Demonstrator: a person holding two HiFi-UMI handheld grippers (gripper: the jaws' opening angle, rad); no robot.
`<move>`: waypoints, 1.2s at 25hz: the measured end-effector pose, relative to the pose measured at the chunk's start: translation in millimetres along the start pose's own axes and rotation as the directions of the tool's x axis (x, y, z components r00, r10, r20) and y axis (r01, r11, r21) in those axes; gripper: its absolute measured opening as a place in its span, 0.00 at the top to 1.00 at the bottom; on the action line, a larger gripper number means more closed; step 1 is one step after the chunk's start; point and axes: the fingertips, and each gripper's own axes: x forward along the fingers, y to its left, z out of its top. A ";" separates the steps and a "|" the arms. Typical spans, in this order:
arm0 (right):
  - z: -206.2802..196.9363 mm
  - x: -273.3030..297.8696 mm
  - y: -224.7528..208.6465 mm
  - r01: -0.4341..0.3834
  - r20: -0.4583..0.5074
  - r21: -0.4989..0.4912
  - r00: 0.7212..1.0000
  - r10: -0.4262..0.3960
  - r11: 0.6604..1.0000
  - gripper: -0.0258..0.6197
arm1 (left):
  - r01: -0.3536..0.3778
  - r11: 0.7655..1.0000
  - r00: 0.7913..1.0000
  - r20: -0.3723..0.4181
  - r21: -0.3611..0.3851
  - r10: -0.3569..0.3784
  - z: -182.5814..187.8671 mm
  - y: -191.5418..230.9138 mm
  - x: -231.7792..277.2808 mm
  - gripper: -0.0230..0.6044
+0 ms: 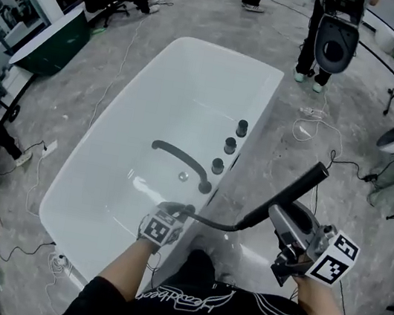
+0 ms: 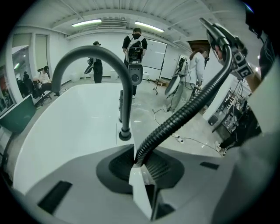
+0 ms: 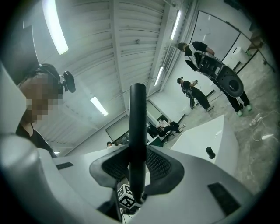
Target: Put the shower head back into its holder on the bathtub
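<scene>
The black shower head [image 1: 293,192] is off the tub, out over the floor just right of the bathtub [image 1: 196,77] rim. It slants up and away, near the three dark knobs [image 1: 230,145]. It sits crosswise in the right tongs [image 3: 137,168], and in the right gripper view its handle rises straight up between the two pads, which are clamped on it. The right hand [image 1: 310,286] is held out beside the body, with the tongs roughly level. The ribbed hose [image 1: 215,224] sags from the shower head's lower end across to the left tongs [image 2: 141,164]. These are nearly together and pinched on the hose. The left forearm [image 1: 124,268] reaches forward and down, and the left tongs tip steeply at the tub's near corner, just short of the curved faucet [image 1: 181,159].
</scene>
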 end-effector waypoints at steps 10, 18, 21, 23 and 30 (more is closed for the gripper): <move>-12.7 11.9 -7.7 0.001 -0.058 0.004 0.998 0.000 1.000 0.77 | 0.036 0.999 0.992 -0.120 0.037 -0.031 -37.8 -16.8 28.7 0.75; -48.2 46.7 -16.1 -0.005 -0.149 -0.036 0.989 0.000 0.999 0.77 | 0.029 0.994 0.999 -0.040 -0.106 -0.033 -56.7 1.0 7.1 0.72; -58.6 62.5 -12.5 -0.018 -0.176 -0.074 0.984 0.005 0.997 0.77 | 0.115 0.975 0.992 0.066 -0.189 -0.104 -44.1 -7.0 -15.4 0.80; -66.6 73.7 -11.0 -0.031 -0.195 -0.119 0.981 0.007 0.992 0.77 | 0.185 0.958 0.976 0.153 -0.218 -0.154 -33.9 -15.7 -32.5 0.93; -120.1 123.9 1.9 -0.134 -0.301 -0.316 0.953 0.035 0.939 0.77 | 0.254 0.938 0.908 0.392 -0.236 -0.147 -2.4 -26.5 -106.3 0.96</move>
